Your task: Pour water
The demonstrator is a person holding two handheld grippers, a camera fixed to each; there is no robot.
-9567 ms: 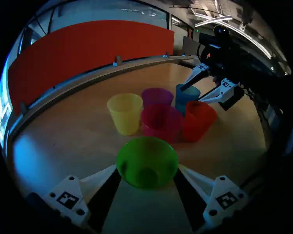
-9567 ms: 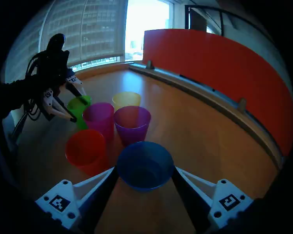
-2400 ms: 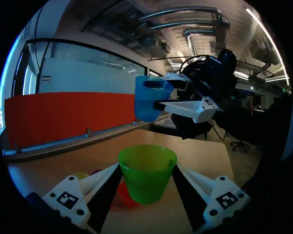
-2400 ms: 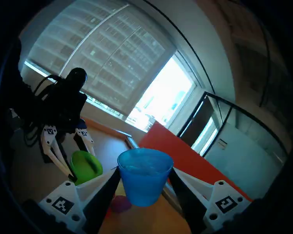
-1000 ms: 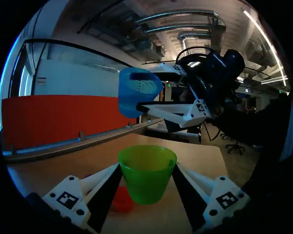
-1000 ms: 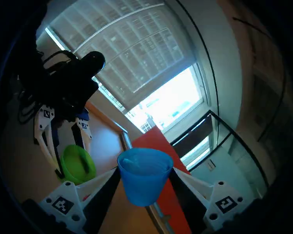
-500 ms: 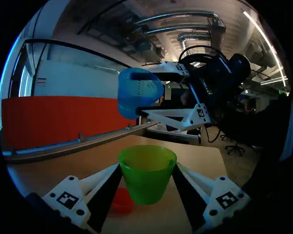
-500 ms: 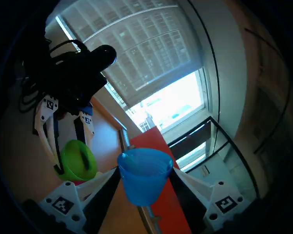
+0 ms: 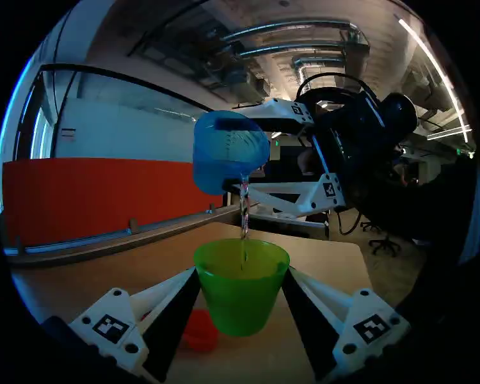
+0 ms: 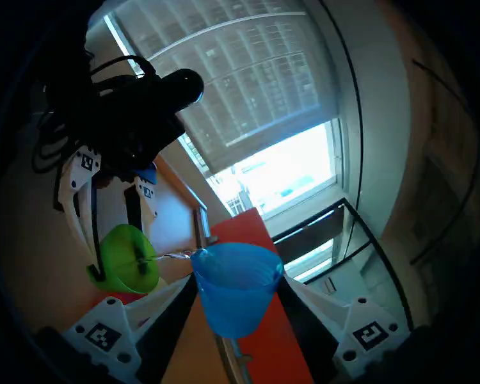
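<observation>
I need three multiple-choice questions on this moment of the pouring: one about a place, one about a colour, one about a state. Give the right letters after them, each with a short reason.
1. In the left gripper view, where is the blue cup relative to the green cup?
A. above it
B. inside it
C. below it

2. What colour is the cup that the left gripper holds?
A. yellow
B. purple
C. green

3. What is the water doing?
A. lying calm in an upright cup
B. falling in a thin stream
C. running out of the green cup

Answers:
1 A: the right gripper holds it tilted over the green rim.
2 C: the green cup sits clamped in it.
3 B: the stream runs from the blue cup's lip down into the green cup.
</observation>
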